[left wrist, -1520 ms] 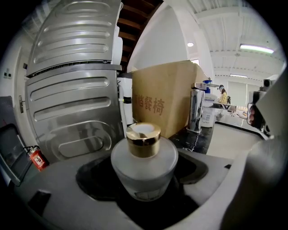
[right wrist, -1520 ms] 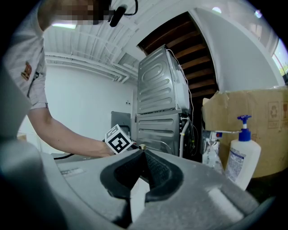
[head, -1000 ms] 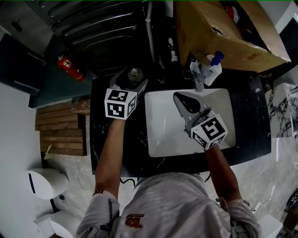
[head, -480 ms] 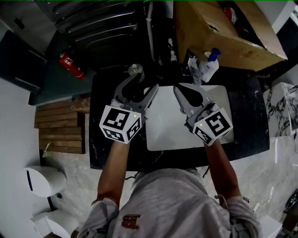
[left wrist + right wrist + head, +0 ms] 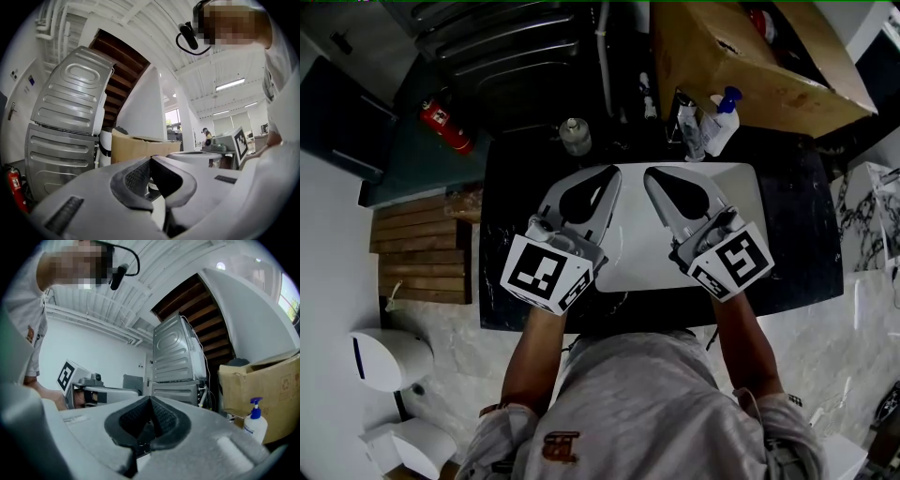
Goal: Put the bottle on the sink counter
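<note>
At the far left is a red fire extinguisher (image 5: 444,127) on the dark floor. Nearer to us is a brown wooden slat mat (image 5: 422,253). Right of them is the black stone bench (image 5: 508,202).

The small clear bottle with a grey cap (image 5: 575,137) stands upright on this bench, by the far left corner of the white sink (image 5: 633,239). Nothing holds it.

The left gripper (image 5: 614,172) is over the left edge of the sink. It is nearer to us than the bottle and does not touch it. Its fingers (image 5: 135,180) have just shut tight together, and there is nothing between them. Its cube with black and white squares (image 5: 546,273) sits at the near end, above the person's left arm.

The right gripper (image 5: 648,174) is just beside it, over the middle of the sink. Both grippers point the same way, away from the person. Their tips are close but apart. The fingers (image 5: 133,420) of the right gripper are pressed together too, with nothing in them.

On the bench behind the far right part of the sink stands a thin clear bottle (image 5: 690,131). Just to its right is a white pump bottle with a blue top (image 5: 722,122). Behind these two is a big brown cardboard box (image 5: 750,66), open at the top.
</note>
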Demonstrator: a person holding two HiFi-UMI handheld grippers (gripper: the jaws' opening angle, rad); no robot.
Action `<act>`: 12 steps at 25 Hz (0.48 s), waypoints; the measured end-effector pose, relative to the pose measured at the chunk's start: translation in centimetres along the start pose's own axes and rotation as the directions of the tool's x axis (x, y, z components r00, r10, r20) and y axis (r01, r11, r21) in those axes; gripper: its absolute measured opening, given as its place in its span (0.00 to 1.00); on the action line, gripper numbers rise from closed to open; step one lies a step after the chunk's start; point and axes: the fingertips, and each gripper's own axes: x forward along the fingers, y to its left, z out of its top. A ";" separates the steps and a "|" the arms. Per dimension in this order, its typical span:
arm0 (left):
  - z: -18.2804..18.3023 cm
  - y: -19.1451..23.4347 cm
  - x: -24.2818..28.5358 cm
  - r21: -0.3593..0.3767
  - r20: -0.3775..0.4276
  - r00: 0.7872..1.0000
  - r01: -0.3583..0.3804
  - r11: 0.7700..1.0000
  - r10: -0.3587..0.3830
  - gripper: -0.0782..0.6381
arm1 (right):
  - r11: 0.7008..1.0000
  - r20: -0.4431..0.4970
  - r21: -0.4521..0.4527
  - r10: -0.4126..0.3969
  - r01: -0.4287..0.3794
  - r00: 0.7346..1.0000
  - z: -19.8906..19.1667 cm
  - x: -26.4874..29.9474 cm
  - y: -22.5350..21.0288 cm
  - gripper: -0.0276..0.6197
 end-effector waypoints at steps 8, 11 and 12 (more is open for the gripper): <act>0.3 -2.0 -0.8 0.010 0.012 0.999 0.031 0.999 -0.031 0.11 | 1.000 0.019 0.001 -0.016 0.016 1.000 0.2 -1.2 0.8 0.04; 0.2 -2.3 -0.9 0.018 0.012 0.999 0.032 0.999 -0.032 0.11 | 1.000 0.019 -0.007 -0.021 0.021 1.000 0.3 -1.5 0.9 0.04; 0.2 -2.4 -1.0 0.019 0.012 0.999 0.032 0.999 -0.033 0.11 | 1.000 0.019 -0.011 -0.021 0.021 1.000 0.4 -1.6 0.9 0.04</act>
